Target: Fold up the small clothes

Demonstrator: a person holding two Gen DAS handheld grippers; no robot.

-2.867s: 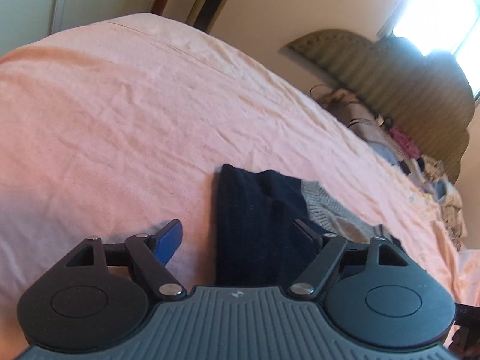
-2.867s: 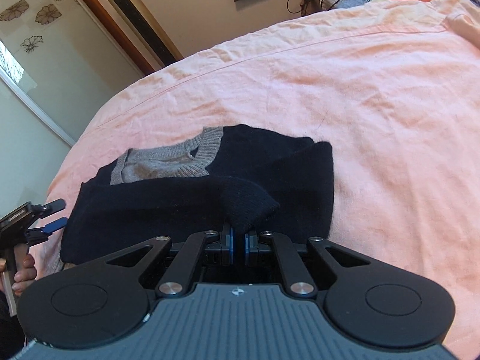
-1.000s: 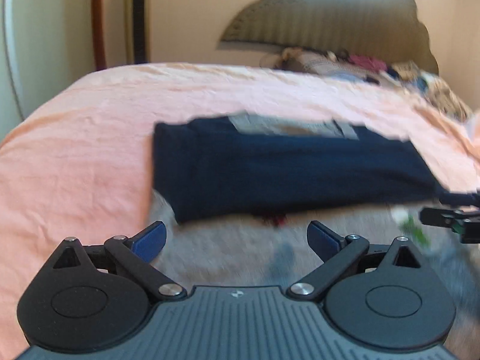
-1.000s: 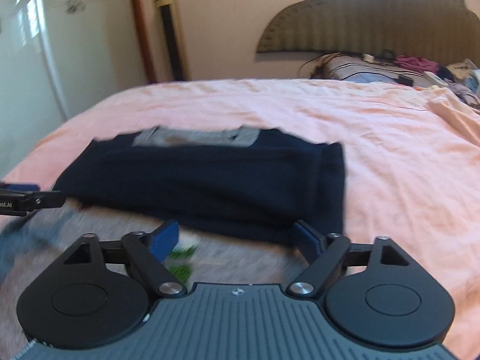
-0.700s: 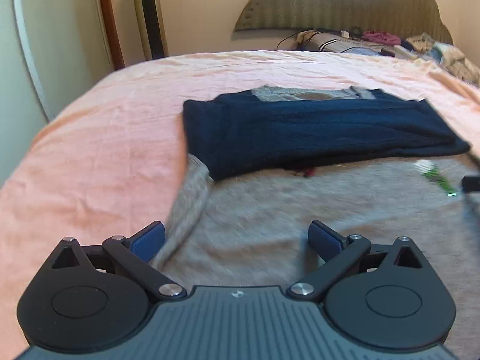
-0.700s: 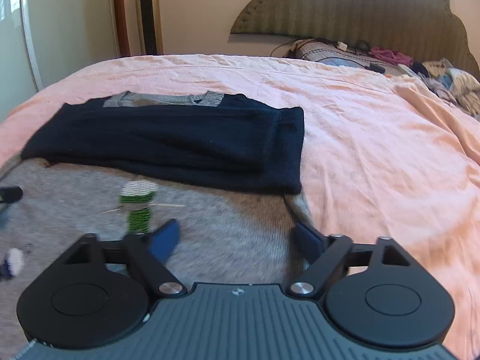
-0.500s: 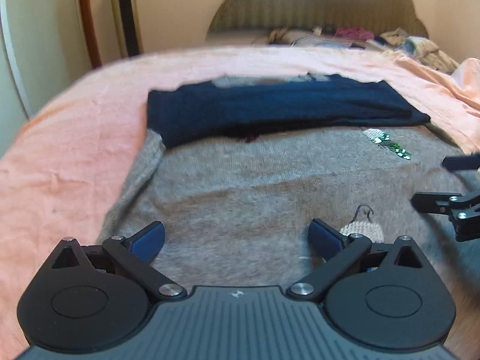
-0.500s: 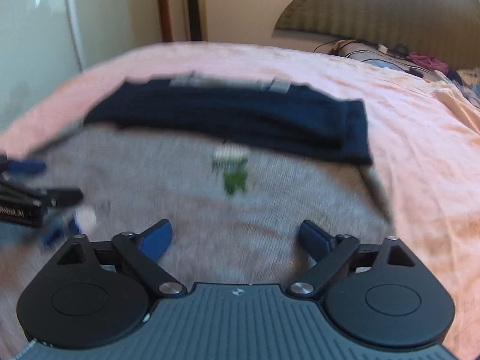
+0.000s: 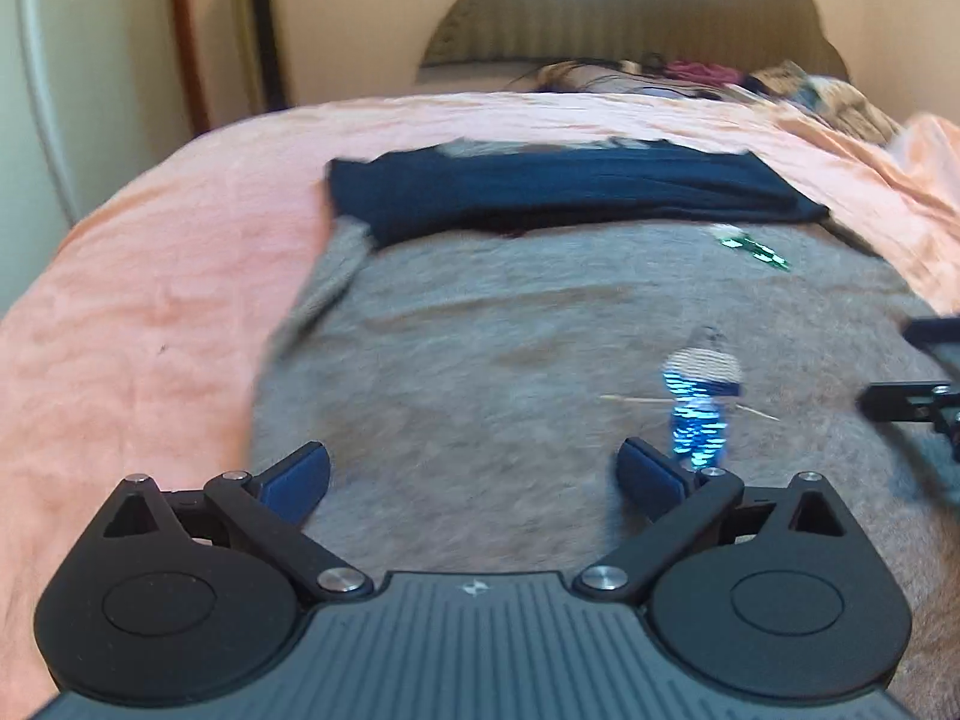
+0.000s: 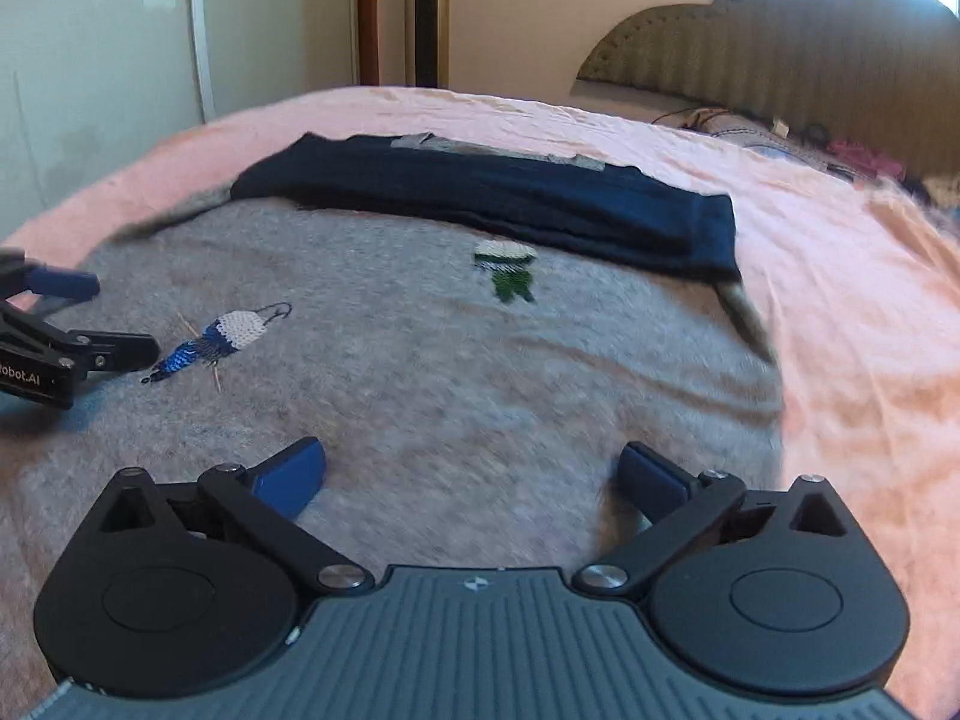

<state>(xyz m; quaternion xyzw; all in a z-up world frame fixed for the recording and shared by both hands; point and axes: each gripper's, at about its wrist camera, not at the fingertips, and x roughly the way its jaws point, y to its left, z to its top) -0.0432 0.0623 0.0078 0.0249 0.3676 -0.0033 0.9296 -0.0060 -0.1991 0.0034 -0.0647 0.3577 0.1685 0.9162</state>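
The grey sweater [image 10: 456, 384] lies spread flat on the pink bedsheet [image 9: 150, 312], directly ahead of and beneath both grippers. Its upper part is folded down: the navy inner side [image 10: 510, 198] forms a band across the far edge, well ahead of the fingers, with the grey collar rib just showing beyond it. Three seconds ago only that dark band filled the views, with the right gripper clamped on a fold of it; since then both hands have drawn back toward the near side of the bed and the grey body has come into sight. Judgement: the sleeve-and-top fold is finished, and the hem is the next thing to be taken.

The garment's long axis now runs across the view, left to right; the collar points away from the grippers, the hem toward them. Two beaded figures, blue [image 10: 210, 345] and green [image 10: 507, 270], sit on the grey face.

The right gripper [image 10: 471, 474] stands fully spread, nothing between its fingers. The left gripper [image 9: 474, 471] is likewise wide apart and empty, just above the cloth.
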